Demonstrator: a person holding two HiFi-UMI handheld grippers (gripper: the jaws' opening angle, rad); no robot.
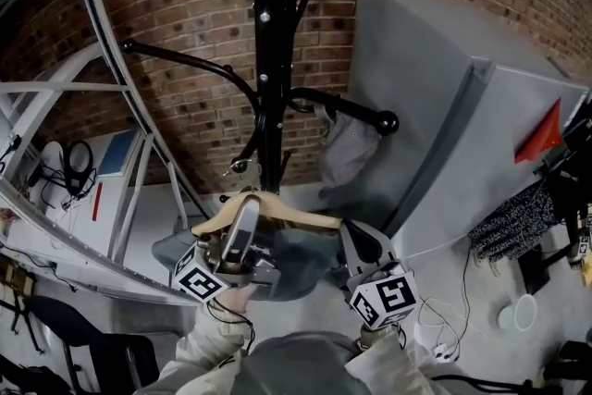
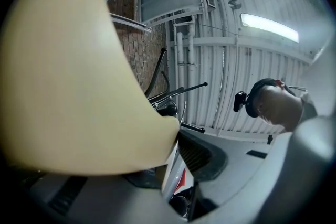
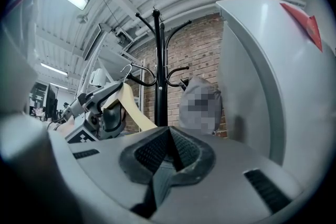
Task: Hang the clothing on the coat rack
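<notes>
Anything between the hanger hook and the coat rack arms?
Nothing visible. The hanger's hook sits beside the pole, under the arms; the left arm is bare. The right arm already carries a grey cloth item, so that side is taken.

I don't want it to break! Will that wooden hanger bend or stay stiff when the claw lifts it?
Probably stiff: the wooden hanger holds its curved shape in the left claw. It could tip sideways, since the claw seems to grip it off-centre and grey clothing hangs from it.
</notes>
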